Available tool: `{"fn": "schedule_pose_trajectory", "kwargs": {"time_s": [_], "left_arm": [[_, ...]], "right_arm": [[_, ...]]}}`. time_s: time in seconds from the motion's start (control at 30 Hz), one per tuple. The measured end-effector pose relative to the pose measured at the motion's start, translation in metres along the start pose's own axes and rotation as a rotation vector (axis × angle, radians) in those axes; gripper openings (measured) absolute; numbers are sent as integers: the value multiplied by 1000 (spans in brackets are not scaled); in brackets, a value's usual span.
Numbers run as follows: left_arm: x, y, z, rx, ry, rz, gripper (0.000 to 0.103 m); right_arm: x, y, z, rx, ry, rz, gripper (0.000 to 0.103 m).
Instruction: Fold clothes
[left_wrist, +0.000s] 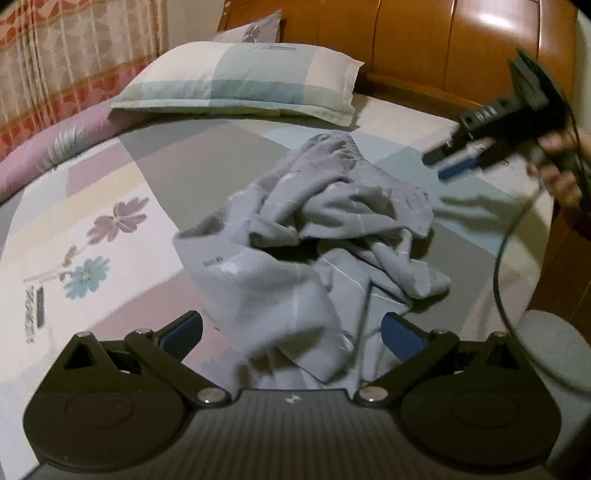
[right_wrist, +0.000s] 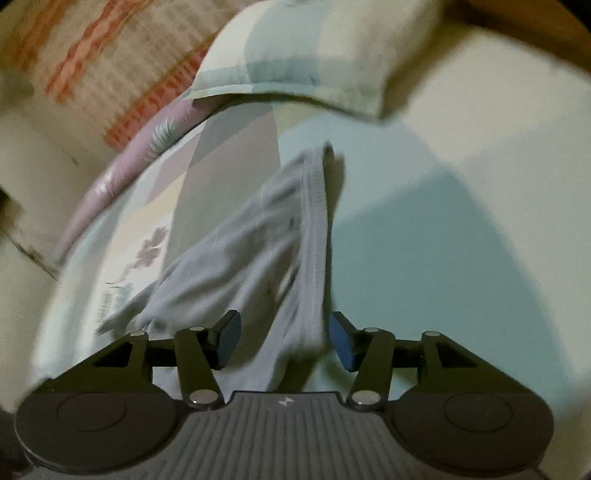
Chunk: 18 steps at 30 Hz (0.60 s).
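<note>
Left gripper (left_wrist: 291, 334) – jaws apart over grey garment (left_wrist: 314, 229); right gripper (right_wrist: 284, 341) – apart, cloth between, unpressed

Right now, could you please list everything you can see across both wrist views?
Garment: one, grey, crumpled mid-bed.
Pillow: one, checked cream and blue, at the bed's head.
Second pillow: one, lilac floral, behind the first.
Bedsheet: one, pastel patchwork with flowers.
Headboard: one, brown wood.
Curtain: one, beige and red, left.
Cable: one, black, right.
Left gripper: open over the garment.
Right gripper: open, cloth between the jaws.
Hand: one, holding the right gripper.
</note>
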<state>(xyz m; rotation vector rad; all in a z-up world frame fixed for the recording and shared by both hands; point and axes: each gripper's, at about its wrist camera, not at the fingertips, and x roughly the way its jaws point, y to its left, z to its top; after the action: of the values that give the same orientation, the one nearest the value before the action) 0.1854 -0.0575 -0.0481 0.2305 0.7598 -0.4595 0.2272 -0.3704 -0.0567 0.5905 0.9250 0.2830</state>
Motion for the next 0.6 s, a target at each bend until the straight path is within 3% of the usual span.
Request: {"fn": "schedule_pose_trajectory", "kwargs": {"time_s": [0.1,0.17,0.47,0.5,0.53,0.6], "left_arm": [[-3,-3,-6,-12,8,-8,102],[-5,-5,-9,-17,11,-9,102],[-2,-2,-12,-39,27,-5,102],[-3,-1,-12,-45,25,-7,102],[-3,-1,-12,-51,24,-8,102],[-3,0,-13,-59,27,-7,102]], "right_arm": [[7,-12,-31,123,10,81,58],[20,-14,-43,158,16,81,58],[67,6,-40,128,-123,95,56],[69,7,-40,128,-138,90,48],[68,8,-41,116,-140,60,29],[67,8,-43,95,-130,2,4]]}}
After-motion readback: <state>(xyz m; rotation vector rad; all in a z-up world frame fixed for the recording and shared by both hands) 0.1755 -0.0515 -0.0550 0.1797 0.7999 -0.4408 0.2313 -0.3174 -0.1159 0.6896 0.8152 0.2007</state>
